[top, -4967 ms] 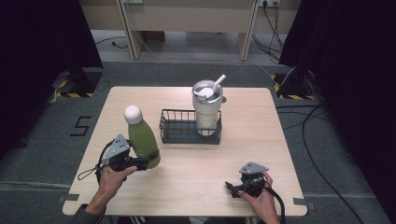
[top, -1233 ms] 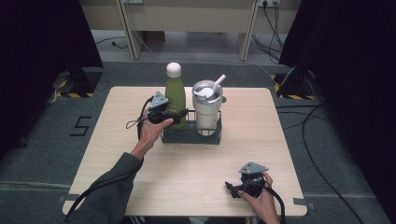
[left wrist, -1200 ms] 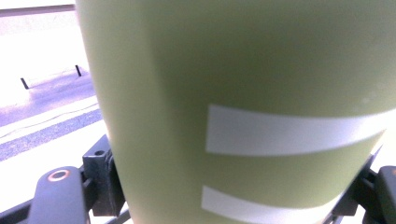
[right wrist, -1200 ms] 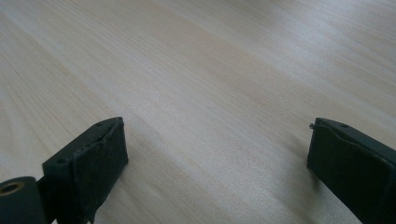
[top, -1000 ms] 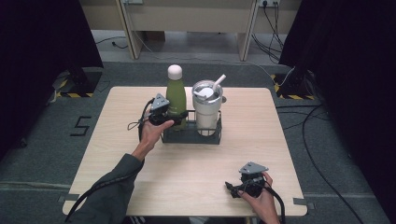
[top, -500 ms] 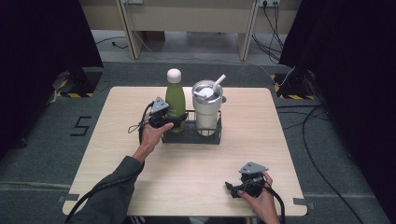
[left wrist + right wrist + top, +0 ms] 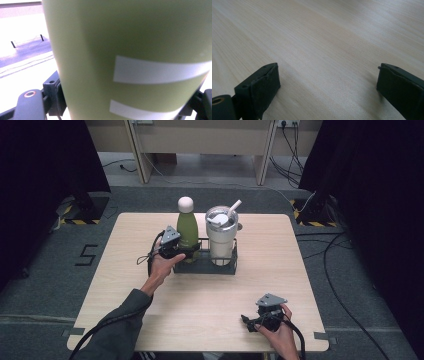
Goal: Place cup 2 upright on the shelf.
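Observation:
A green bottle (image 7: 188,227) with a white cap stands upright in the left bay of a black wire rack (image 7: 205,268) at the table's middle. My left gripper (image 7: 182,251) grips the bottle's lower body from the left. In the left gripper view the bottle (image 7: 140,37), with two white stripes, sits between the jaws of the left gripper (image 7: 127,100). Those jaws have just been opening slightly and still touch the bottle. My right gripper (image 7: 248,322) rests near the front right edge, and in its own view it (image 7: 328,82) stands open over bare wood.
A white tumbler (image 7: 221,237) with lid and straw stands in the rack's right bay, close beside the bottle. The light wooden table (image 7: 260,280) is bordered by dark floor and cables.
The bottle was carried from the near left of the table to the rack. Over the last second it sank lower into the left bay. The right gripper has not moved.

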`<state>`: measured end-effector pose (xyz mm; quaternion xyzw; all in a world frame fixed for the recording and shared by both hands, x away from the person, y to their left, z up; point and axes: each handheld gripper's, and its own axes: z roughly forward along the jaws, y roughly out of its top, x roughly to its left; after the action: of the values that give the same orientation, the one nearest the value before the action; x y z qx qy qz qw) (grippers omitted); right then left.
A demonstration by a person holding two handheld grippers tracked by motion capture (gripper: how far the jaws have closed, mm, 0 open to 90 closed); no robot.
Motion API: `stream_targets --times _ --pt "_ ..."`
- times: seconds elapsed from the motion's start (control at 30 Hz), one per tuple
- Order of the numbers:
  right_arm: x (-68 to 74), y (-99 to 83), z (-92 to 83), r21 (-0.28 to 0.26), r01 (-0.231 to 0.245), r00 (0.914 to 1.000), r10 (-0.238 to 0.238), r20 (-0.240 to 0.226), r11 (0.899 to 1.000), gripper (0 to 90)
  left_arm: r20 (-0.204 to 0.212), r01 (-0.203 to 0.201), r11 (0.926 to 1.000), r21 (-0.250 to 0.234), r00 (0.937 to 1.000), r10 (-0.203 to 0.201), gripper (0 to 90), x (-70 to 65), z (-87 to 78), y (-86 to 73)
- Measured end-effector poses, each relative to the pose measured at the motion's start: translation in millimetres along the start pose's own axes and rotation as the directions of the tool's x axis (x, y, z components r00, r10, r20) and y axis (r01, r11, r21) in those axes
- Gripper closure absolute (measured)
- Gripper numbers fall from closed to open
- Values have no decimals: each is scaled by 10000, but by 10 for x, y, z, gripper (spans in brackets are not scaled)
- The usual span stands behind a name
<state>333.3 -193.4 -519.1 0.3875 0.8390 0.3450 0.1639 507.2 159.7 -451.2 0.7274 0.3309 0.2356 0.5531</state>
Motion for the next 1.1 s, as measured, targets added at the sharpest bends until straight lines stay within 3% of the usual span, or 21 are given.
stream_targets --times 0.33,1.1 --pt "0 0 0 0 2 10000 -2 1 10000 52 -180 -205 9998 -1 9996 205 146 -29 -30 15" --pt "0 0 0 5 5 10000 -5 7 10000 52 -155 143 9997 216 9998 -139 147 -40 -277 34"
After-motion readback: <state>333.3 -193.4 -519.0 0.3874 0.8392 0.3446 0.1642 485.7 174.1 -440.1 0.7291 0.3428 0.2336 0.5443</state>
